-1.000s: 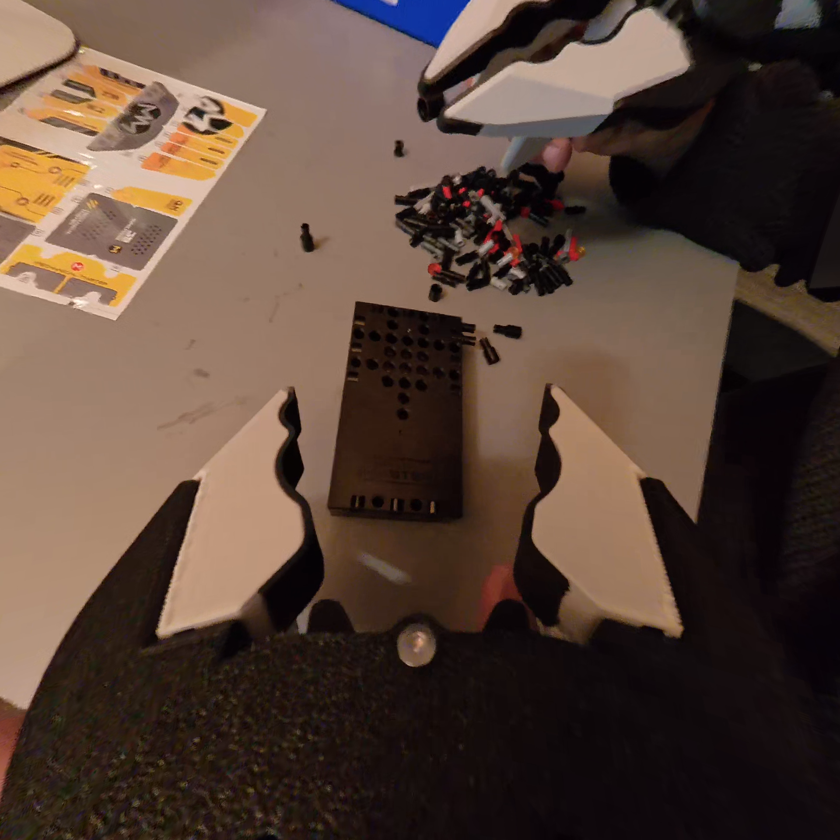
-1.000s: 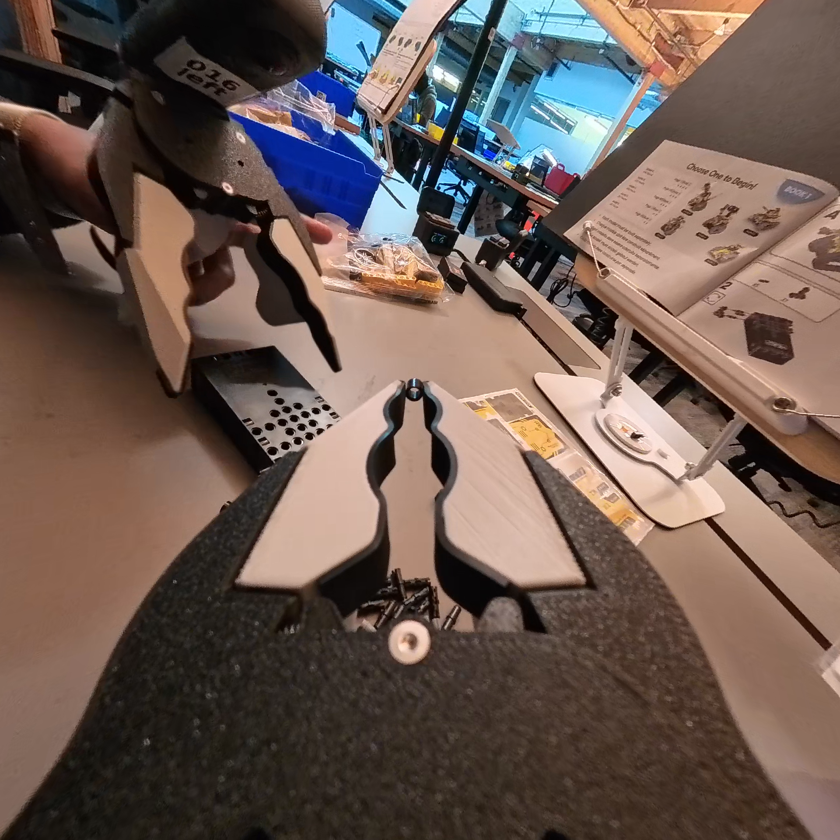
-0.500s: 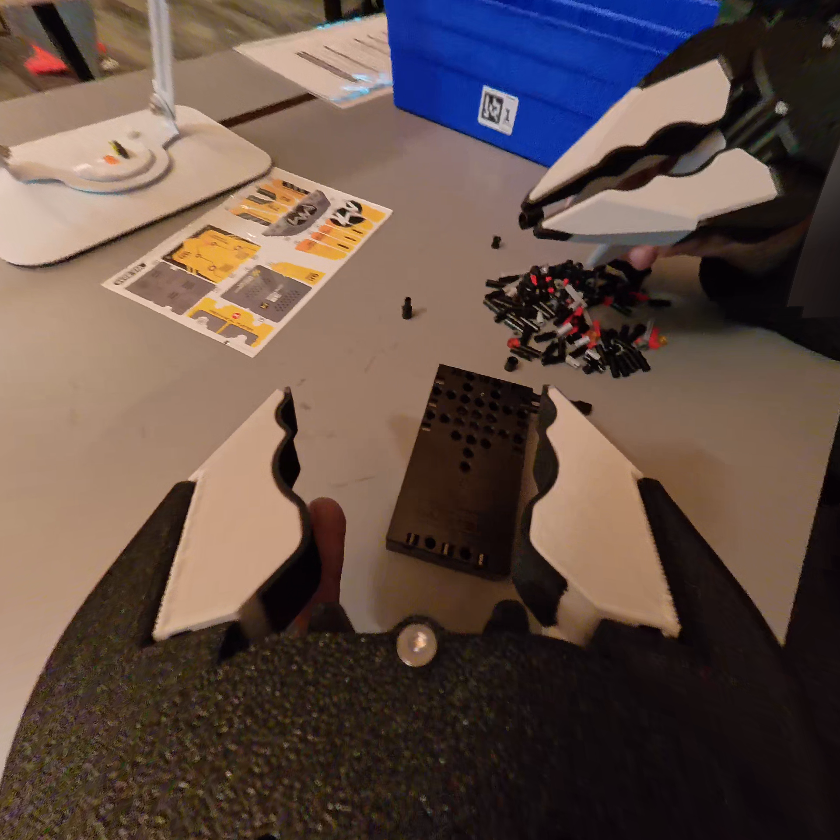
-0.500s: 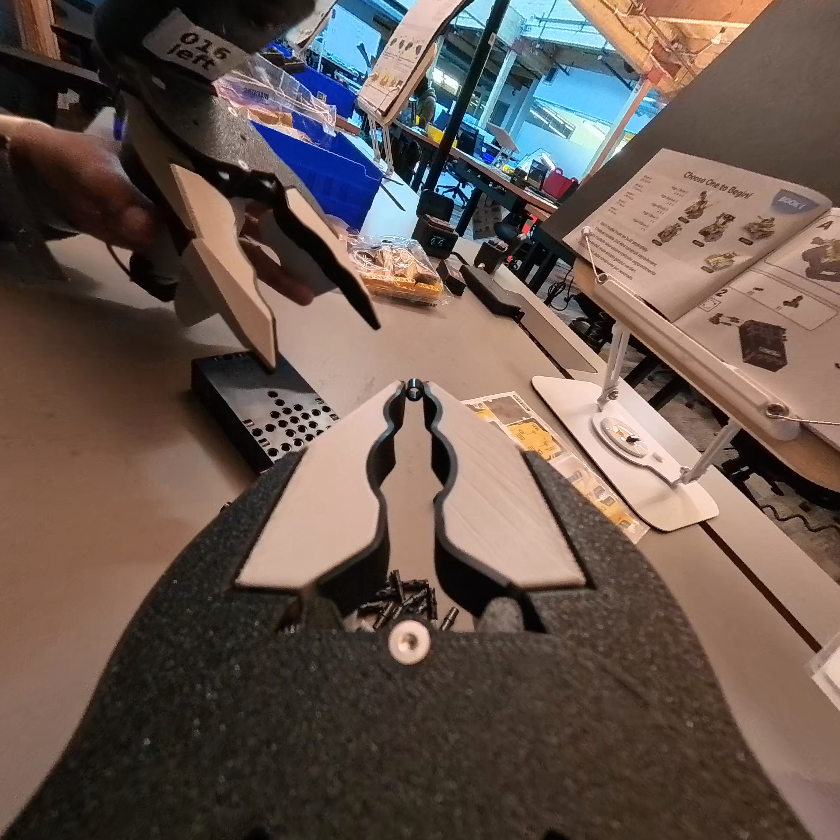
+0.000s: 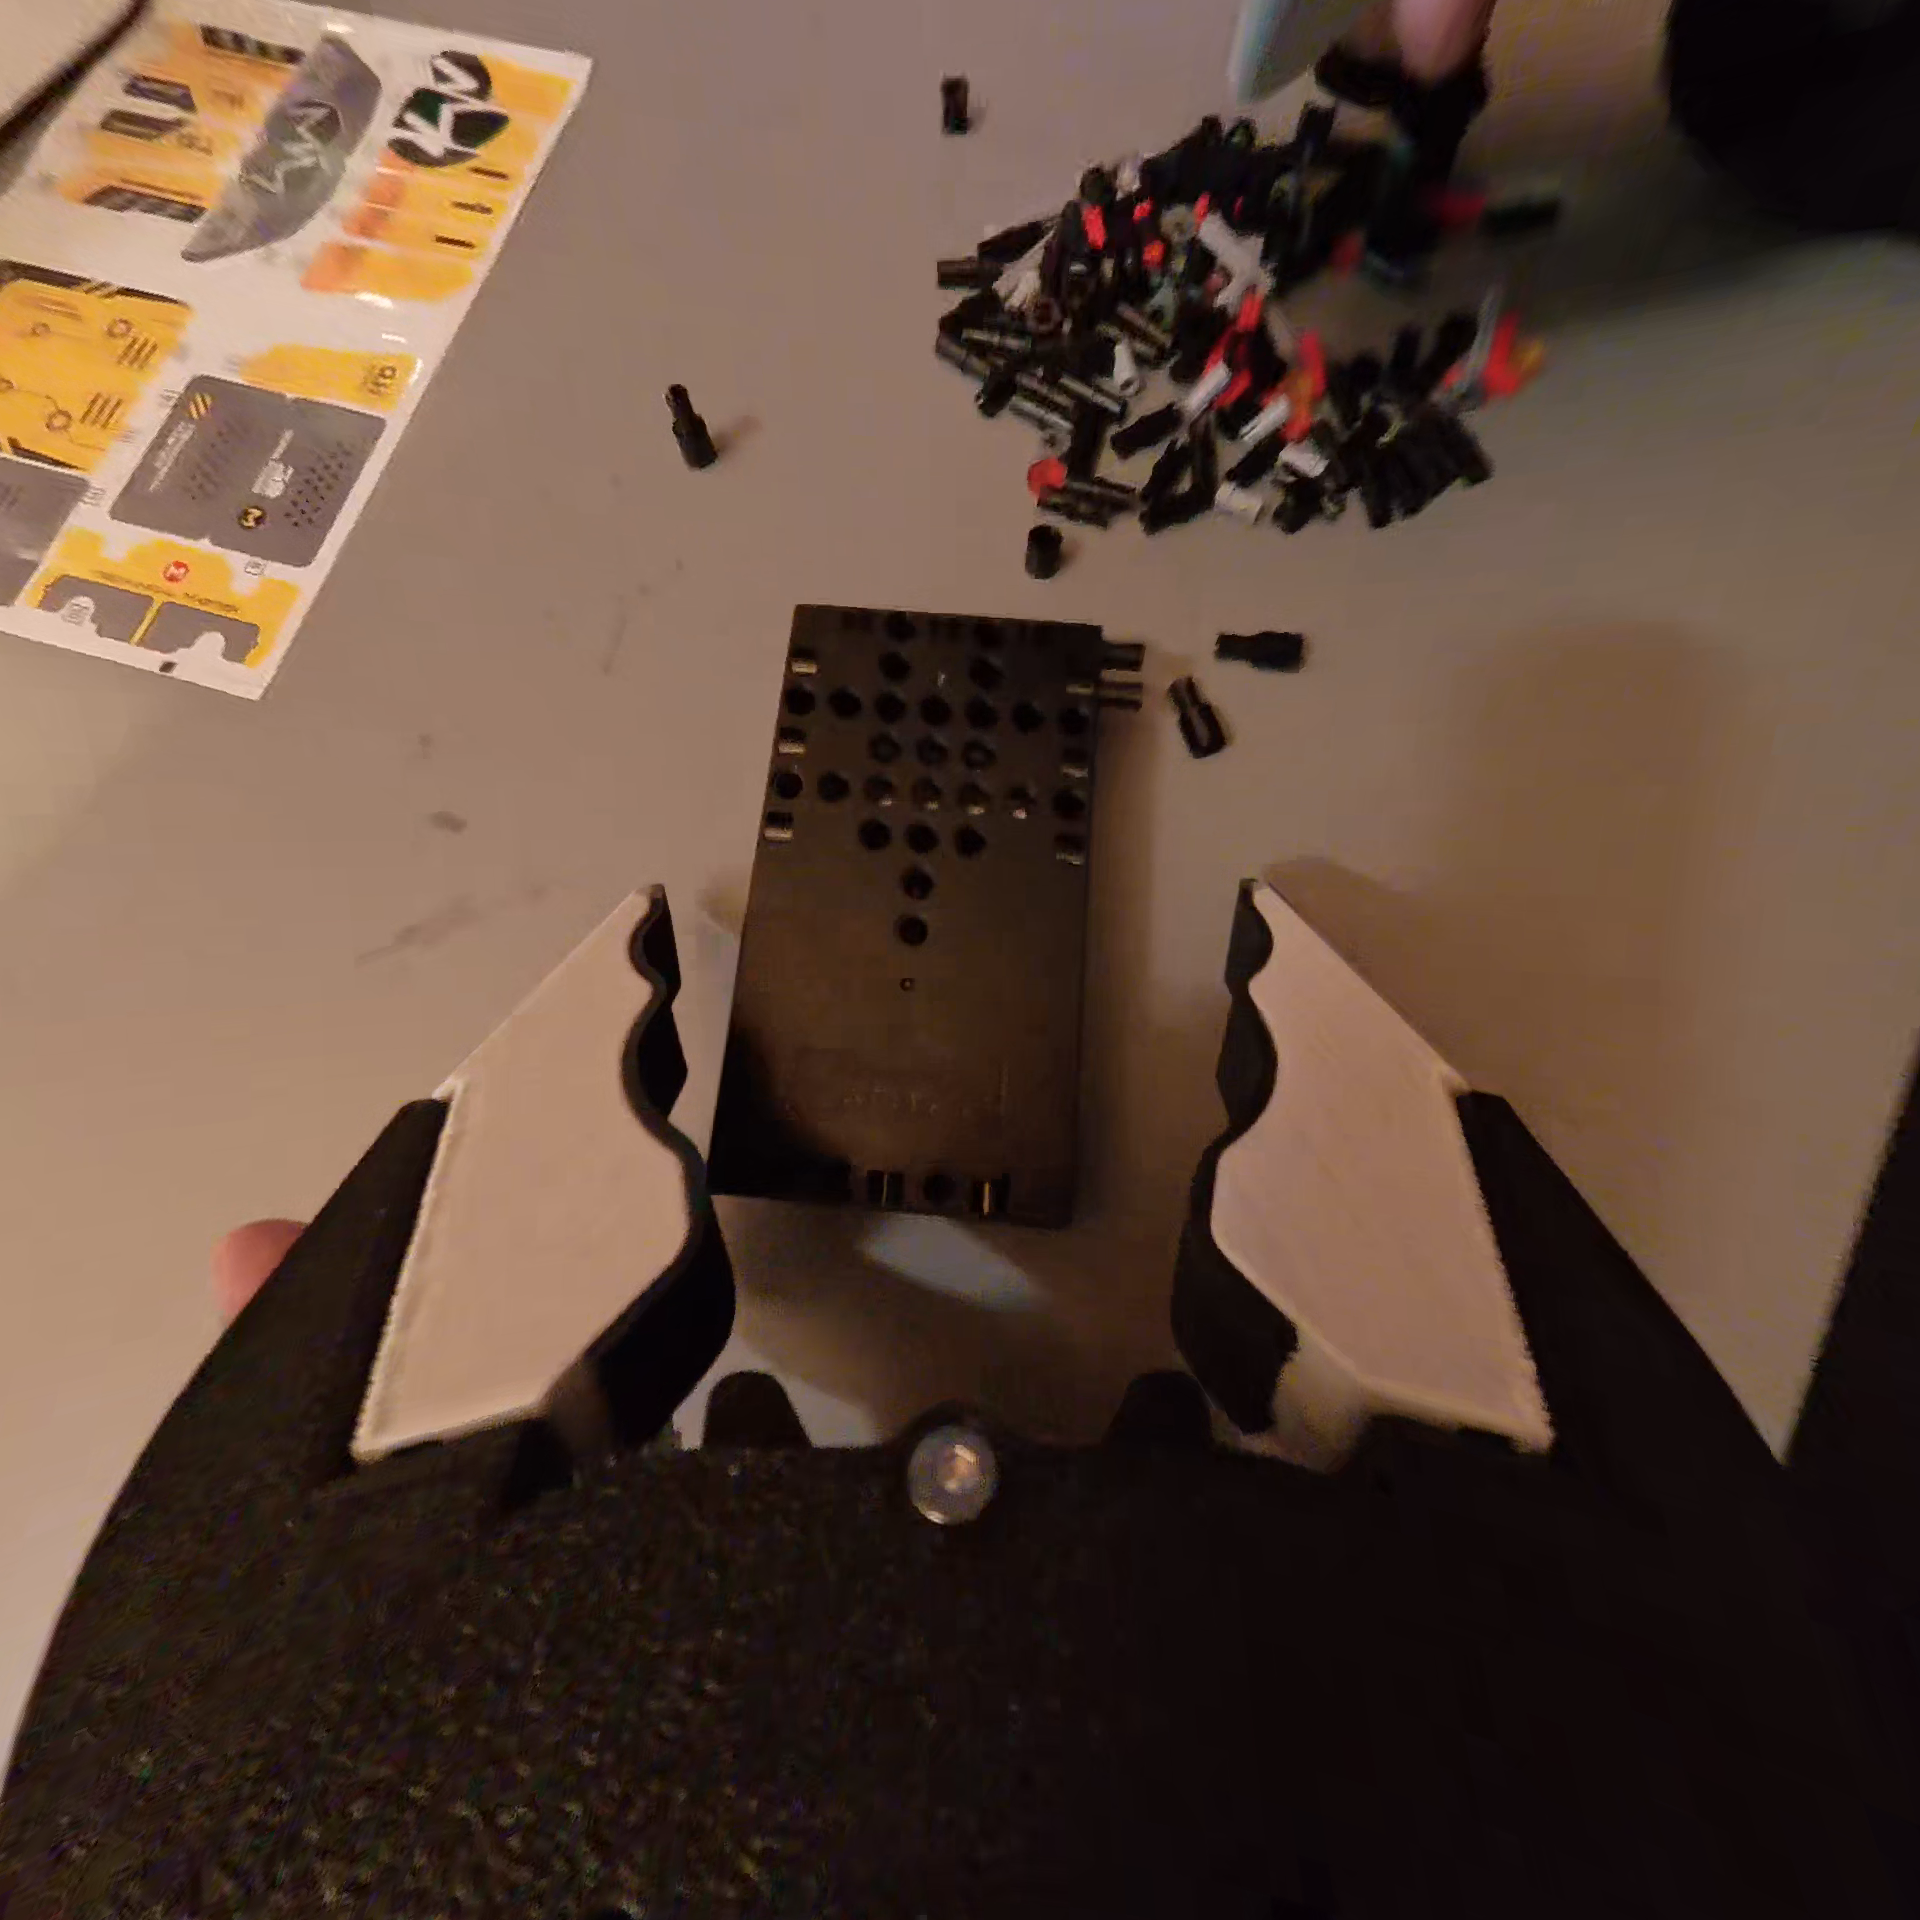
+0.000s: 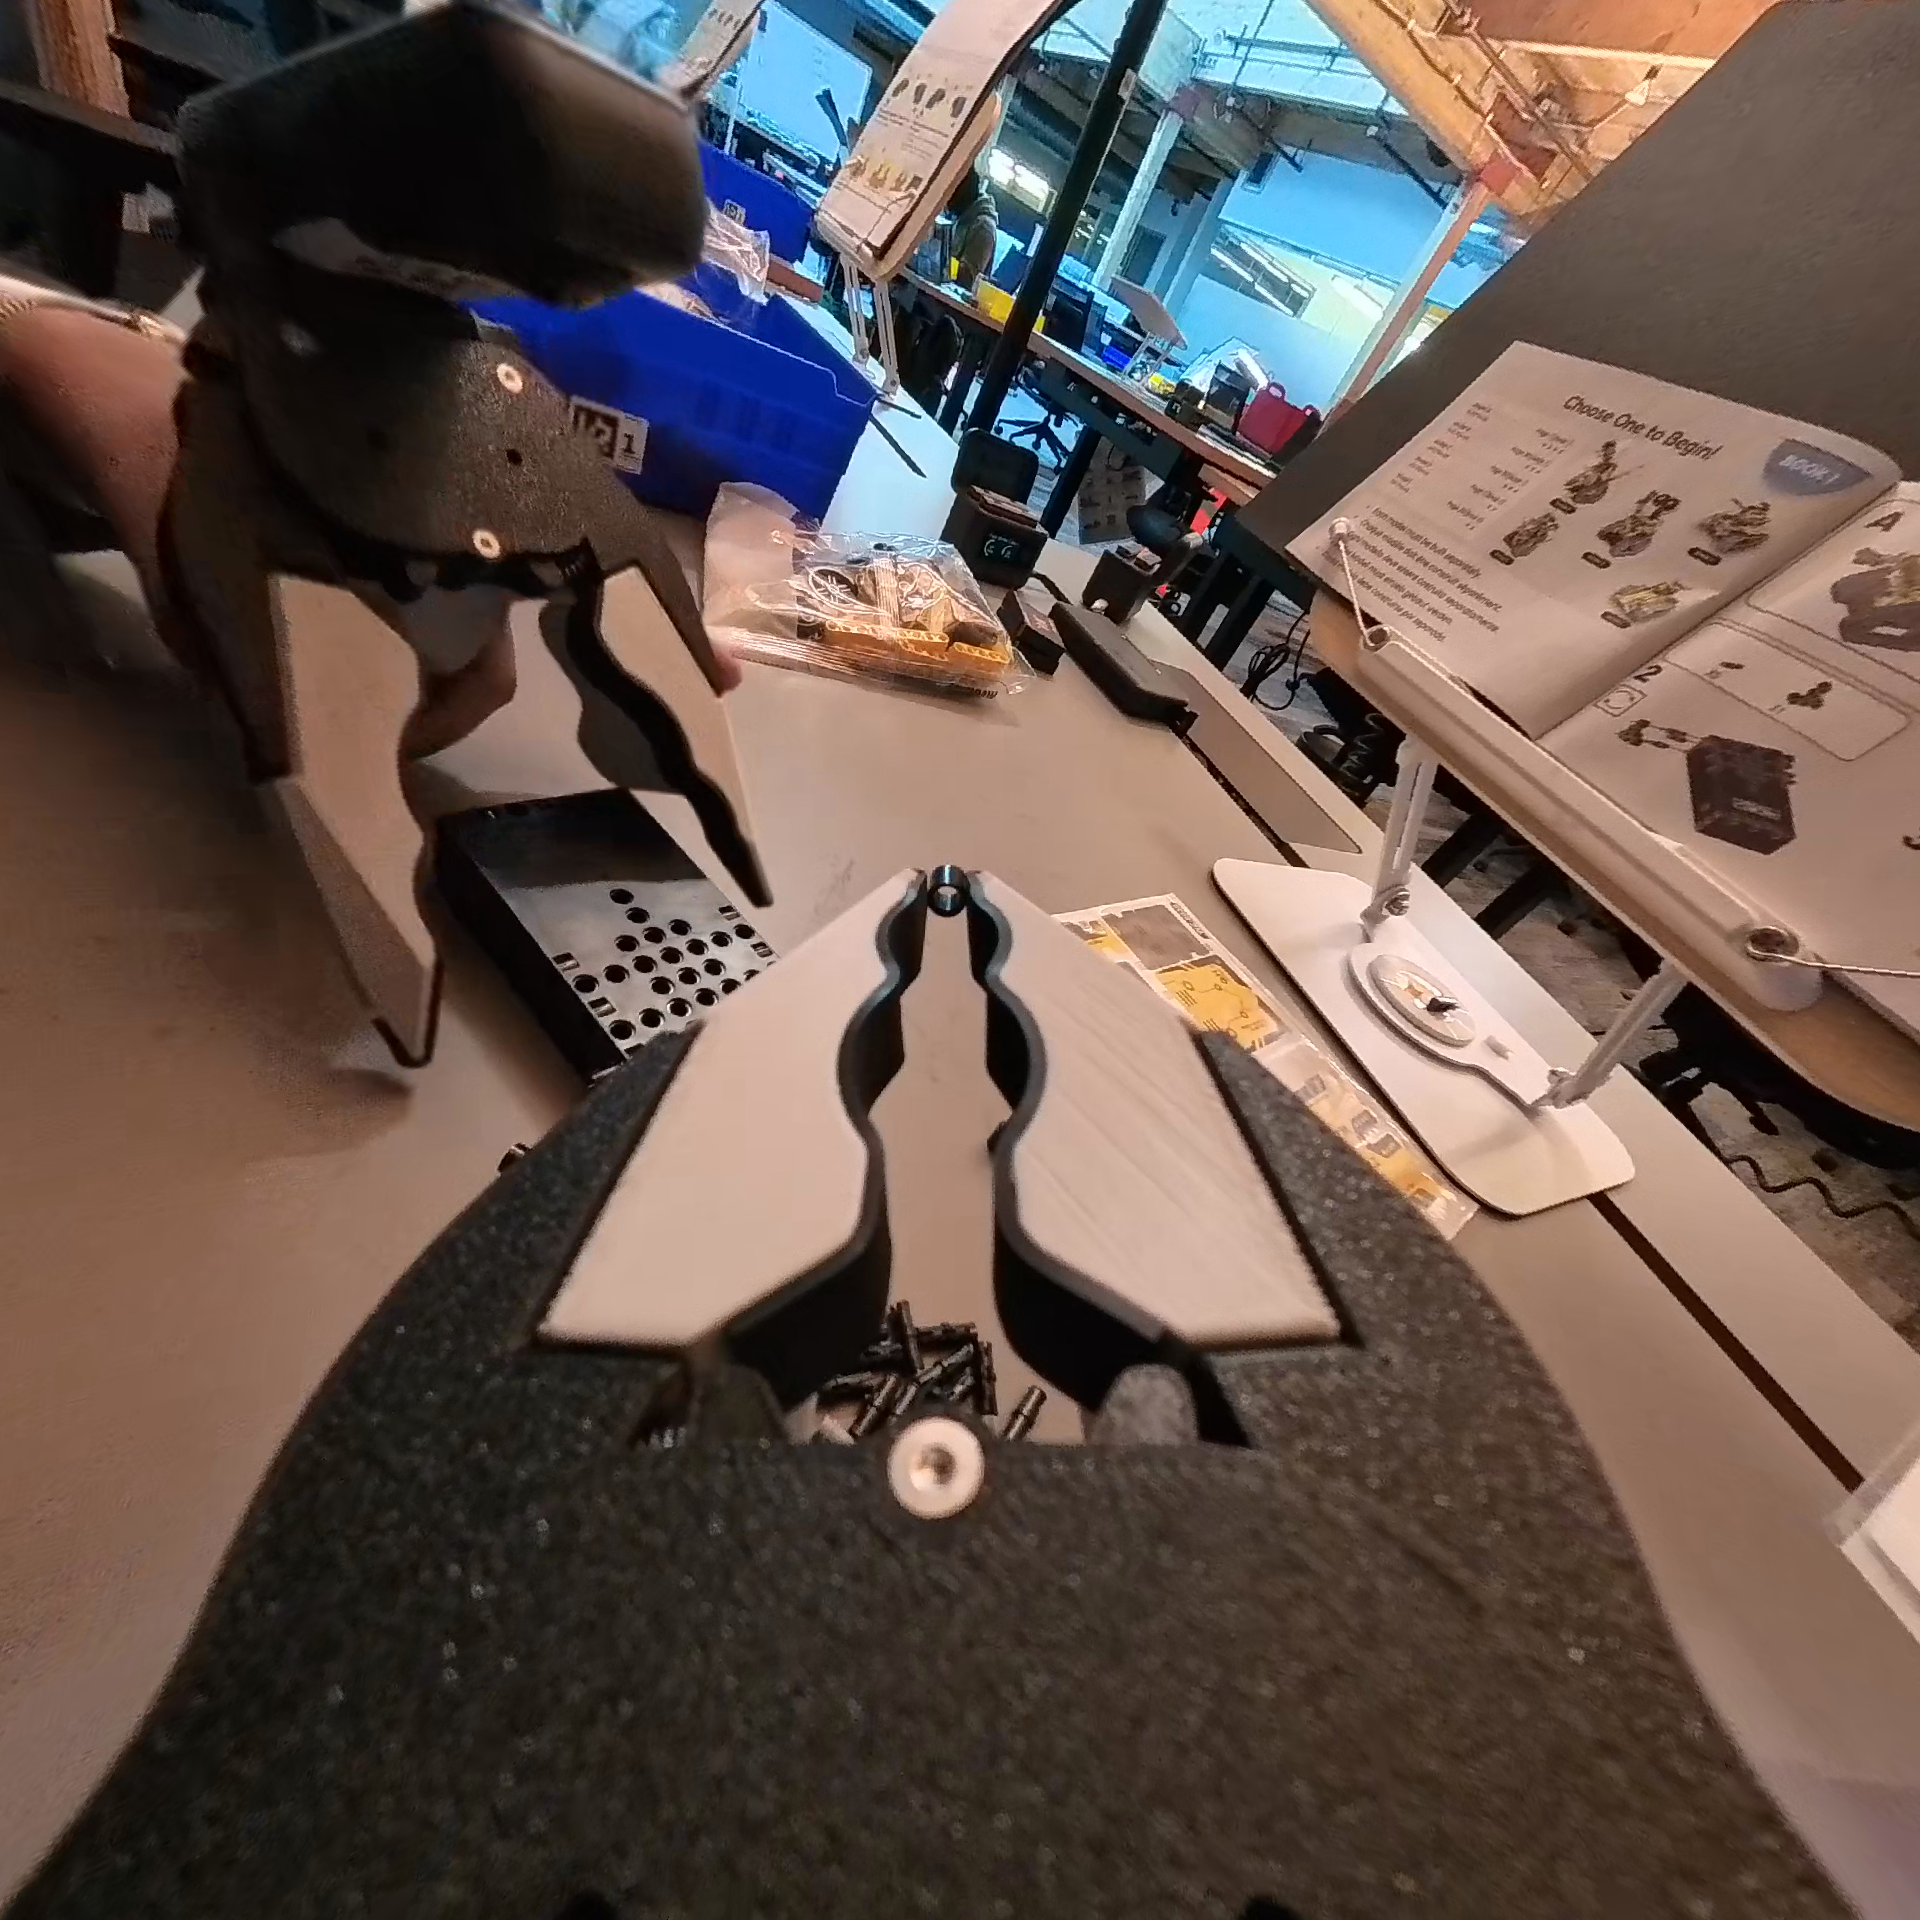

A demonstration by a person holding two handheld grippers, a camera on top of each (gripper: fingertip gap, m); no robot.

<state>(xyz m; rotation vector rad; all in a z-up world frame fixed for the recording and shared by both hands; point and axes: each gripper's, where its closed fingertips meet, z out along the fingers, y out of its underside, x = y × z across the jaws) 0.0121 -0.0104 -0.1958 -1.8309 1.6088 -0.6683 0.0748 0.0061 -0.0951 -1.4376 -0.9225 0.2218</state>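
Note:
A black block with many holes (image 5: 914, 1039) lies flat on the grey table (image 5: 520, 810). My left gripper (image 5: 948, 891) is open just above it, one finger on each side of its near half, not touching. Two black pins (image 5: 1117, 670) stick out of the block's far right side. My right gripper (image 6: 948, 906) is shut on a small black pin (image 6: 948, 891) and holds it above the table, close to the block (image 6: 561, 883) and to the left gripper (image 6: 582, 971). A pile of black, red and white pins (image 5: 1226, 343) lies beyond the block.
Loose pins (image 5: 691, 426) lie around the block. A yellow sticker sheet (image 5: 239, 312) lies to the left. A white book stand (image 6: 1434, 1039) holds an open instruction book (image 6: 1662, 540). A blue bin (image 6: 727, 405) and a bag of parts (image 6: 894, 613) stand farther off. The table edge (image 5: 1829, 1247) is on the right. Spacing between my two grippers at the tips: around 12 centimeters.
My left gripper tilted down and shifted so that the block now lies centred between its open fingers. My right gripper stayed shut on the pin and barely moved.

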